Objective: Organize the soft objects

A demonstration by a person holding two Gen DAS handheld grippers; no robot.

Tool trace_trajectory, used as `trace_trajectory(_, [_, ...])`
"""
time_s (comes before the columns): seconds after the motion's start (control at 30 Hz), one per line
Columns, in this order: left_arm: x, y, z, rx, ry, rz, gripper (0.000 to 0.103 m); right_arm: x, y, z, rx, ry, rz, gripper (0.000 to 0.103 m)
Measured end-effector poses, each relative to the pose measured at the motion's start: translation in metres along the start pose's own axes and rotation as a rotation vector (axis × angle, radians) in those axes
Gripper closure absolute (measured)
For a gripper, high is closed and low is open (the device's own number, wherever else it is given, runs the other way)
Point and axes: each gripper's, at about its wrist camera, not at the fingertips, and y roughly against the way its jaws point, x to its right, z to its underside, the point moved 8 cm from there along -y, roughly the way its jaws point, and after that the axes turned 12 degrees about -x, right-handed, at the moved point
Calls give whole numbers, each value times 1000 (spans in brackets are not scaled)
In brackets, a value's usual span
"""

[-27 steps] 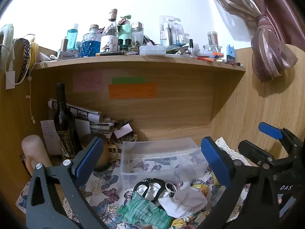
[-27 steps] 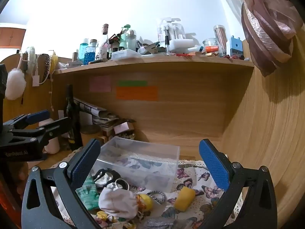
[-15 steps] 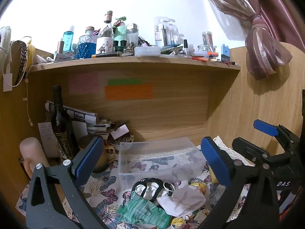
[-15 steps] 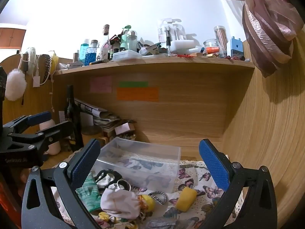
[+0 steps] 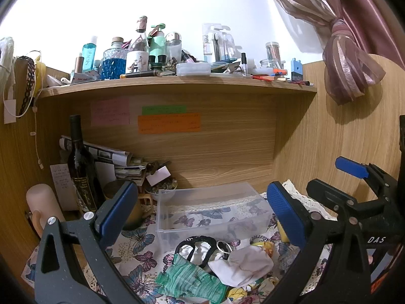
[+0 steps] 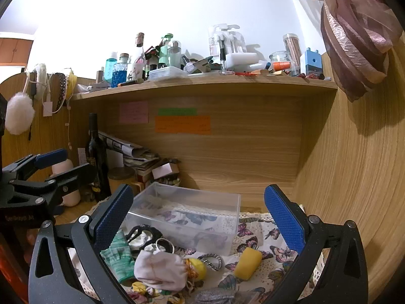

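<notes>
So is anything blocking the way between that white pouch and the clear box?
Partly. The black mask and a metal ring lie between the white pouch and the clear box. The box is open on top, so lifting the pouch over should clear them.

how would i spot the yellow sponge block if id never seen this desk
Find the clear plastic box on the butterfly cloth. In front of its right corner lies the yellow sponge block, alone beside a beaded hair tie. It is the only plain, blocky yellow piece.

Bright overhead light blows out the white wall (image 5: pixel 177 2) in both fisheye views; the curtain (image 6: pixel 359 50) casts soft shadows, edges bend and darken.
</notes>
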Motion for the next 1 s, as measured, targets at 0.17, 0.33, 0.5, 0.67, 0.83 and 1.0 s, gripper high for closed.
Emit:
trace_trajectory(0.17, [0, 0, 0, 2, 1, -1, 0, -1, 1, 0, 1, -1, 2, 0])
trace_trajectory(0.33, [0, 0, 0, 3, 0, -2, 0, 0, 2, 0, 2, -3, -1, 0])
trace_trajectory(0.5, [1, 0, 1, 4, 0, -1, 0, 1, 3, -1, 5, -3, -1, 0])
trace_trajectory(0.67, [0, 0, 1, 4, 0, 0, 0, 1, 5, -1, 8, -4, -1, 0])
trace_trajectory(0.83, [1, 1, 1, 4, 1, -1, 0, 0, 5, -1, 8, -3, -1, 0])
trace_trajectory(1.0, [1, 1, 1, 5, 1, 1, 0, -1, 5, 0, 8, 0, 0, 0])
